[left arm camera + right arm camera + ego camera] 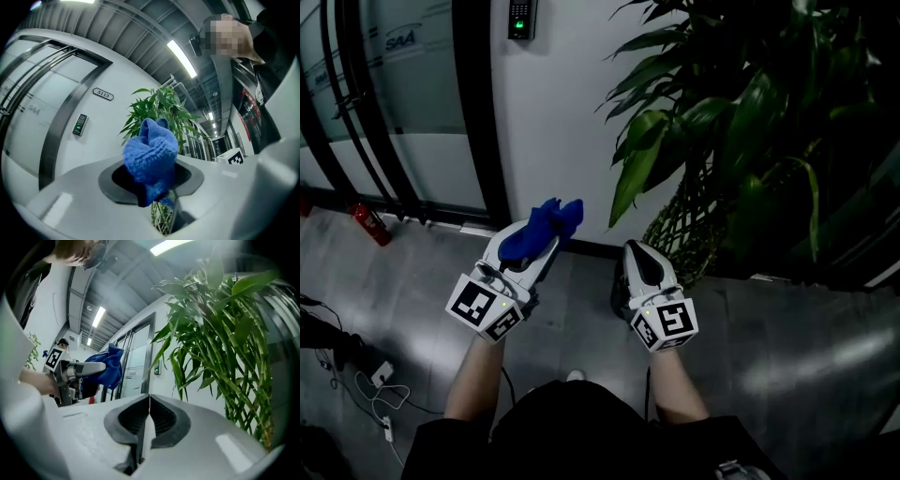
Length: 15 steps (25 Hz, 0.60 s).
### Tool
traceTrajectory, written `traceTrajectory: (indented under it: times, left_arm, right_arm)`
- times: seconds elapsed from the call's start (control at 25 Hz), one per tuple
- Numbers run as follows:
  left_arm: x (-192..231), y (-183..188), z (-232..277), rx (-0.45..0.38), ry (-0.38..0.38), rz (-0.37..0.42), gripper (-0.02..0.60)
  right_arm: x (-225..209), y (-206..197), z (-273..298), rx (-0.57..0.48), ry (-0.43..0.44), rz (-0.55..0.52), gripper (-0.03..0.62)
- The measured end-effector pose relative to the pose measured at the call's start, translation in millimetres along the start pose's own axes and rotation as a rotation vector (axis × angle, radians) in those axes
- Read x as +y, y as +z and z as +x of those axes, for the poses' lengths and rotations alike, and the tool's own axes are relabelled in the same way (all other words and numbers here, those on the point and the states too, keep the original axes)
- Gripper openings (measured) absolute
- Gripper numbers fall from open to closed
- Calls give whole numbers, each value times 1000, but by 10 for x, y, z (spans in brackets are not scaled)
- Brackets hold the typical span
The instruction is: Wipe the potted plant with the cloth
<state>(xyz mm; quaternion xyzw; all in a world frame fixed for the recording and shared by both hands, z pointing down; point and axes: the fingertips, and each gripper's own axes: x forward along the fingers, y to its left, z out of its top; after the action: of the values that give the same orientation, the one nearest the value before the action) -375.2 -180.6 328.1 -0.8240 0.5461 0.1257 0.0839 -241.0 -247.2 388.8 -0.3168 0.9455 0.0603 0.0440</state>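
Jaws of the left gripper (157,199) pinch the cloth (151,154) by its lower folds, so most of the blue wad bulges free above and ahead of them. Jaws of the right gripper (148,404) are pressed together with nothing between them. Both grippers are held up side by side, just short of the plant (741,122). The left one is well to the plant's left. The right one is nearer, below the lowest leaves and beside the plaited trunk (682,234). The cloth touches no leaf, so wiping looks not yet begun.

The cloth appears soft, light and limp, a wad that will fold over whatever it meets. The grip low on it seems sound, and the free wad is the part to press on a leaf. The leaves (211,338) are long, thin and springy on slim stems. They will likely bend away under a push and could crease or tear if pulled. A sensible hold would be from below, near the middle of a blade, with the closed right gripper as backing while the cloth strokes from base toward tip. Behind the plant stands a white wall (572,112), with a keypad (521,19) to the plant's left.
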Motion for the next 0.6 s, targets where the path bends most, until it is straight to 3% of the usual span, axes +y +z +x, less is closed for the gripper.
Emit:
traceTrajectory:
  times: [0.24,0.36,0.6]
  left_arm:
    - [79,52,375,-11,-36,37,153]
    - [147,245,556,-49,-69,77,153]
    - [-18,658,1171,-100,-244,200,153]
  right_arm:
    - [-244,89,221,-28,17,-13,4]
    - [-278,103,302,-20,23,-58,5]
    - [-495,260,438,-21,-46,-149,5]
